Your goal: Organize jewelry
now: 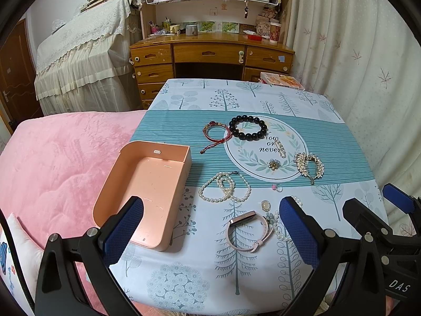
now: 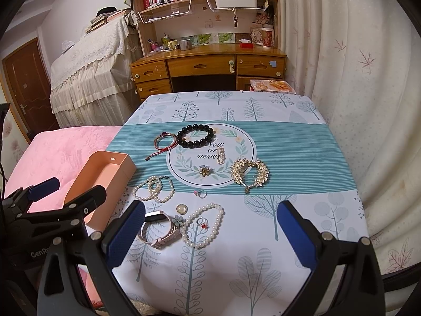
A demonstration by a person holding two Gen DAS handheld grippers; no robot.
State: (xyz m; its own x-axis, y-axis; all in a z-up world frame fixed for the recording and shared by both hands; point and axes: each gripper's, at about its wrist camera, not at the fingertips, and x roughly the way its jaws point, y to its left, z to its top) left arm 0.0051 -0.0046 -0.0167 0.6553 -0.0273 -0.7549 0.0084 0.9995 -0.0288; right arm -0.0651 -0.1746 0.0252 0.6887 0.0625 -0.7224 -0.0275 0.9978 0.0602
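Two grippers hang over a table with a tree-print cloth (image 2: pixel 263 237). The left gripper (image 1: pixel 210 226) has its jaws wide open and holds nothing. The right gripper (image 2: pixel 210 226) is wide open too, with nothing between its blue pads (image 2: pixel 123 237).

A pink box (image 1: pixel 147 194) sits open on the left side of the table, and I see nothing inside it. The jewelry lies spread out on the cloth to the right of the box. A black bead bracelet (image 2: pixel 195 136) touches a red string bracelet (image 2: pixel 164 142) at the far end. A gold leafy piece (image 2: pixel 250 174) lies well to the right. Near the box lies a pearl necklace (image 1: pixel 225 187). Close to the grippers lie a pink watch (image 2: pixel 158 229) and a pearl bracelet (image 2: pixel 202 225) with a small ring (image 2: pixel 203 223) inside its loop.
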